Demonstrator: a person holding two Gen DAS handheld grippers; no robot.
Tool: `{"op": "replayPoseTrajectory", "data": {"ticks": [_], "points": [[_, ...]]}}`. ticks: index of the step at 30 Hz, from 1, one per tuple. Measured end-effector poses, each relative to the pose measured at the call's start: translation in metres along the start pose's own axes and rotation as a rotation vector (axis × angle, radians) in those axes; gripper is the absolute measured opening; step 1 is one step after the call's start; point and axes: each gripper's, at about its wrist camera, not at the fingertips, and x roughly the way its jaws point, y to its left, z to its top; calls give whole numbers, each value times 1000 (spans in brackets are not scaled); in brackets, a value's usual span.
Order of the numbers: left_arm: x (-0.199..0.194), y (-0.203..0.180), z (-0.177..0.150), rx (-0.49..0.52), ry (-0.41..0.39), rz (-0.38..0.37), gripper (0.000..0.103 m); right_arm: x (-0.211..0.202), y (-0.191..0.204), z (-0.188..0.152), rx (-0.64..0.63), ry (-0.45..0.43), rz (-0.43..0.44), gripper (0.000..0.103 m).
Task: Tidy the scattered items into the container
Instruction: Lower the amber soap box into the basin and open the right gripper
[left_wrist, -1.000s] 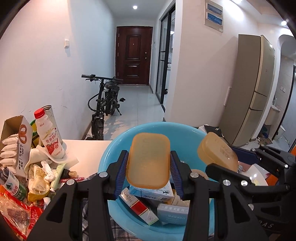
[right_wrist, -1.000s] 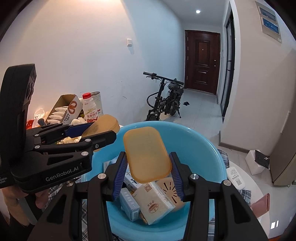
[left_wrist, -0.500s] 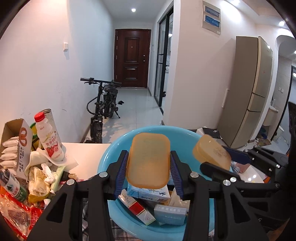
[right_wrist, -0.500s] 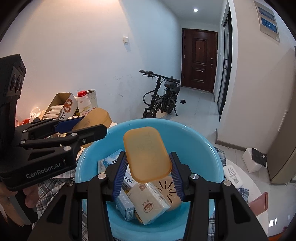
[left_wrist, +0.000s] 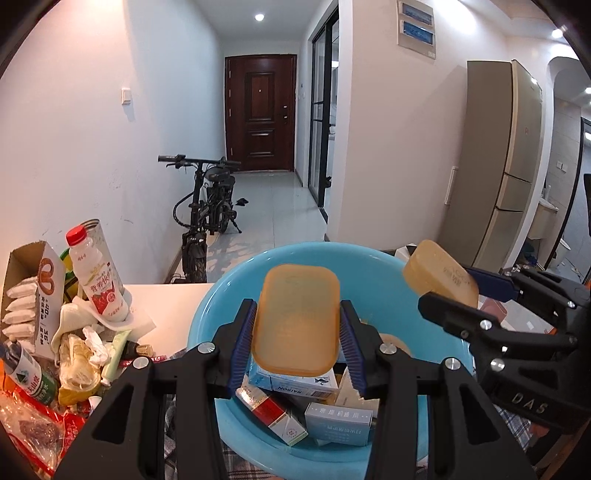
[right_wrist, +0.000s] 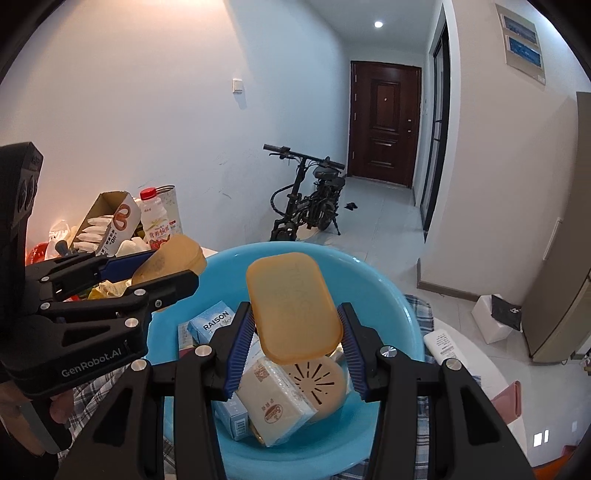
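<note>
From my left wrist camera, my left tongs (left_wrist: 297, 332) are clenched on an amber soap-box half (left_wrist: 295, 319) above the blue basin (left_wrist: 221, 306), which holds small cartons (left_wrist: 291, 382), while clutter with a milk bottle (left_wrist: 98, 280) sits on the worktop (left_wrist: 166, 302) to the left. From my right wrist camera, my right tongs (right_wrist: 297, 328) grip the other amber half (right_wrist: 293, 304) over the same basin, above a perforated tray (right_wrist: 321, 384).

The amber lid (left_wrist: 295, 321) hides part of the blue basin's (left_wrist: 221, 295) boxes; the table's (left_wrist: 170, 295) left clutter is cut off.
</note>
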Motion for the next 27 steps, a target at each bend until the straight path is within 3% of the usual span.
{"op": "replayPoseTrajectory", "data": {"ticks": [27], "points": [[-8, 4, 3, 9, -26, 41, 43, 13, 11, -4, -8, 11, 18, 49]]}}
